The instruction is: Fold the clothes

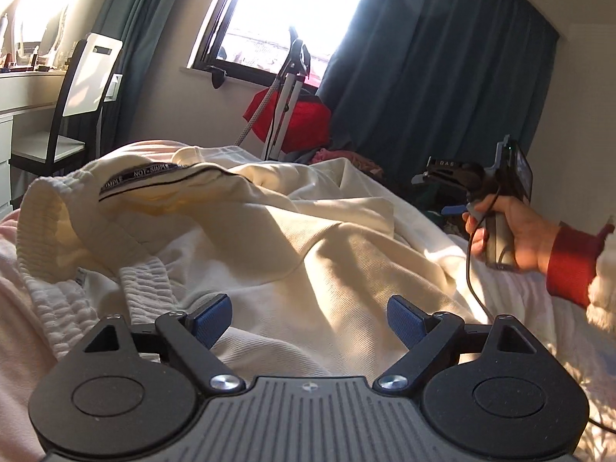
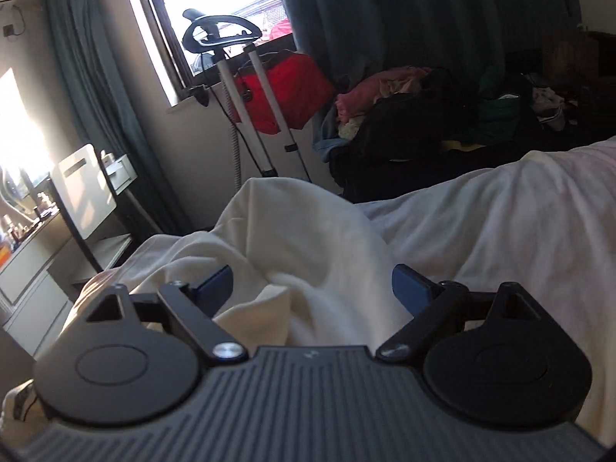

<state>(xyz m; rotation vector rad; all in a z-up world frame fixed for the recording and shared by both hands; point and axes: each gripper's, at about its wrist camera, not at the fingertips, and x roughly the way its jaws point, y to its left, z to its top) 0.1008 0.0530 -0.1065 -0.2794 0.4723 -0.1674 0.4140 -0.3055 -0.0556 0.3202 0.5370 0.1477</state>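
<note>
Left gripper [image 1: 309,317]: jaws apart, empty, low over cream trousers [image 1: 292,231]. Right gripper [image 2: 312,288]: jaws apart, empty, above the trousers' rumpled leg. Trousers: crumpled on bed [image 2: 519,215], waistband [image 1: 42,208] at left. Beyond: chair [image 1: 77,104], window [image 1: 277,11], curtains [image 1: 435,61].

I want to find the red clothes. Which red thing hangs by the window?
The red garment hanging on the steamer stand under the window. The pile of clothes farther right holds pink, black and green items, none red.
</note>
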